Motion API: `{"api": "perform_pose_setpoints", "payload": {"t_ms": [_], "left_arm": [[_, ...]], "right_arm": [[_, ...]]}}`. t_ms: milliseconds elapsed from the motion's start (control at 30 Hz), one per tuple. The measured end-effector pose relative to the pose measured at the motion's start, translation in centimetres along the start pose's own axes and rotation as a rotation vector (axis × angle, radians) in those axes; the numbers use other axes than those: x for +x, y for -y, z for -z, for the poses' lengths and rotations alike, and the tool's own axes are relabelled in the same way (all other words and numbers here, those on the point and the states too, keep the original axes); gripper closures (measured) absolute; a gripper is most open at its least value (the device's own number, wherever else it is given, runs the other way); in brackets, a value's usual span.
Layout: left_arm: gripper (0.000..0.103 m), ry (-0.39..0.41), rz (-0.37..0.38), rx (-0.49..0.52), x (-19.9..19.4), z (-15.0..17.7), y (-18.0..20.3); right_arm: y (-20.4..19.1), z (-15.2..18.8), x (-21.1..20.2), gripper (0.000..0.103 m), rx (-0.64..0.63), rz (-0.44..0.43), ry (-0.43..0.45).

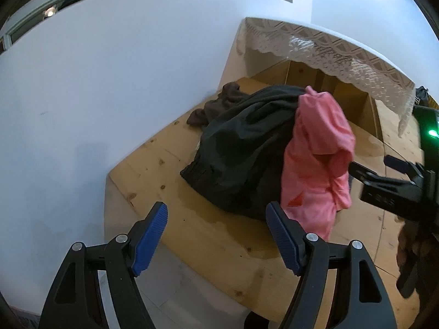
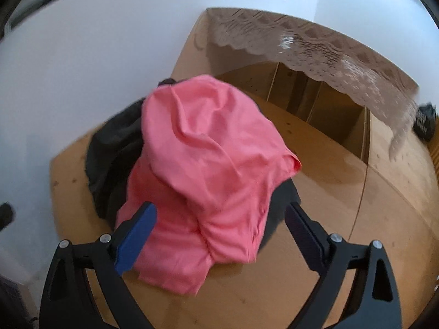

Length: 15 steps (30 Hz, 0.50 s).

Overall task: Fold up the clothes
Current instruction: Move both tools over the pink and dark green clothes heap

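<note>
Lying in a loose heap on the wooden bench (image 1: pixel 153 164), the clothes were bunched, not flat: a pink garment (image 2: pixel 208 164) was draped over the top and front of a dark garment (image 1: pixel 247 148), and a brown garment (image 1: pixel 216 104) lay crumpled behind them near the wall (image 1: pixel 82 82). None of the three showed a folded shape.

The left tongs (image 1: pixel 216 235) stood wide open with nothing between the pads, hovering just short of the heap's near-left side. The right tongs (image 2: pixel 219 227) were also spread wide, their fingers straddling the lower part of the pink cloth; the wrist view showed no pinch on it, and in the left view the right tongs came in close to the pink fabric from the side.

The main risk, as I judged it, was a grab taken blind. The pink cloth hung in several overlapping layers, so closing there could catch a mid-panel fold, not a hem or shoulder, and lifting would leave it twisted. A deep bite could also seize the dark garment beneath and drag both up together. The heap sat fairly near the bench's front-left corner, so a sideways pull could slide the clothes off the edge. The lace cloth (image 1: pixel 343 52) hanging over the shelf (image 1: pixel 356 101) behind could snag on a high lift.
</note>
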<state>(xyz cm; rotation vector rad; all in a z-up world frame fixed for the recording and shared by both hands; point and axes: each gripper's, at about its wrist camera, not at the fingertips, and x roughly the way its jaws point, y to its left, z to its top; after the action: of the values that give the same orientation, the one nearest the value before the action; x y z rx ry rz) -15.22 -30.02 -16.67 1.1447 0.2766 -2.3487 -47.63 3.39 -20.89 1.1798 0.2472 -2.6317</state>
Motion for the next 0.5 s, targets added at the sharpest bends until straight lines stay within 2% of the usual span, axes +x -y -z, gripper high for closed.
{"api": "perform_pose_setpoints", "payload": {"t_ms": [333, 500], "left_arm": [[0.030, -0.027, -0.014, -0.045, 3.1, -0.2, -2.9], [0.030, -0.033, -0.021, -0.063, 4.0, 0.0, -4.2]], "right_arm": [[-2.3, -2.0, 5.3, 0.008, -0.093, 0.078, -0.020], [-5.3, -2.9, 3.6, 0.008, -0.136, 0.032, 0.016]]}}
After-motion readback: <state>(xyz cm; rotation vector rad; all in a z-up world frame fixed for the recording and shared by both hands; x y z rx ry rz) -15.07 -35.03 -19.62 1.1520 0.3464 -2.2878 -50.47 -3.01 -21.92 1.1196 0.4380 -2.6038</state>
